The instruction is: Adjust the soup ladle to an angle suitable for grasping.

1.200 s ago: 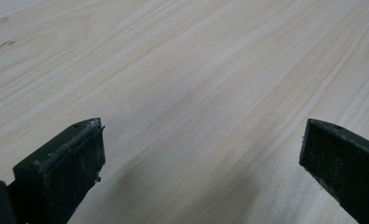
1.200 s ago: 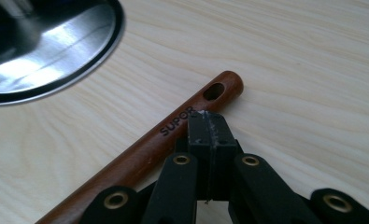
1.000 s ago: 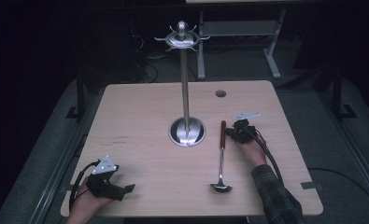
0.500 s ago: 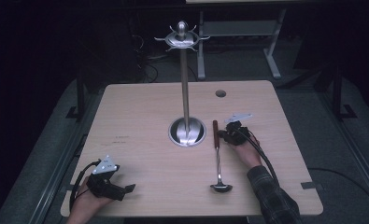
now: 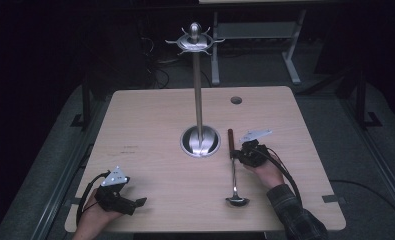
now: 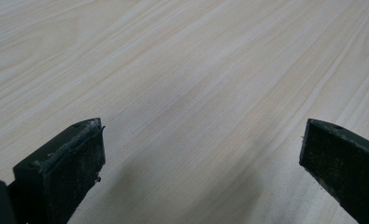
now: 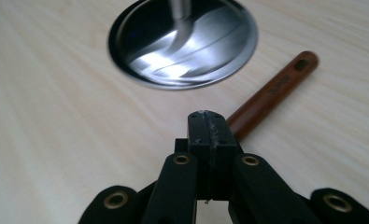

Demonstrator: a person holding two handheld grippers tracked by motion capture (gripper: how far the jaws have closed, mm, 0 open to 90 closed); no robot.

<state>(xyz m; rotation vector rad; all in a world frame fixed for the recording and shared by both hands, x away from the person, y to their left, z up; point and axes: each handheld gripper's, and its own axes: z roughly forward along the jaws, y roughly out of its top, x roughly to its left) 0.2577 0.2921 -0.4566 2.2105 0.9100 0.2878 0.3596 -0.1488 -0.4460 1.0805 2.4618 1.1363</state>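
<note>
Left claw: your left claw (image 5: 137, 202) sits near the table's front left corner, jaws wide apart over bare wood, nothing between them.
Table: the table (image 5: 150, 120) is pale wood grain, rectangular with rounded corners, with a small round hole near the far right.
Stand: a slim metal utensil stand (image 5: 199, 90) rises upright mid-table from a shiny, round, dished base; its hooked crown is on top, and nothing hangs from it.
Ladle: the ladle (image 5: 232, 167) lies flat just right of the stand base, long axis running near to far; its dark reddish wooden handle points away from you, its steel bowl towards you.
Right claw: your right claw (image 7: 210, 122) has its jaws pressed together, tips just beside the handle, gripping nothing.
</note>
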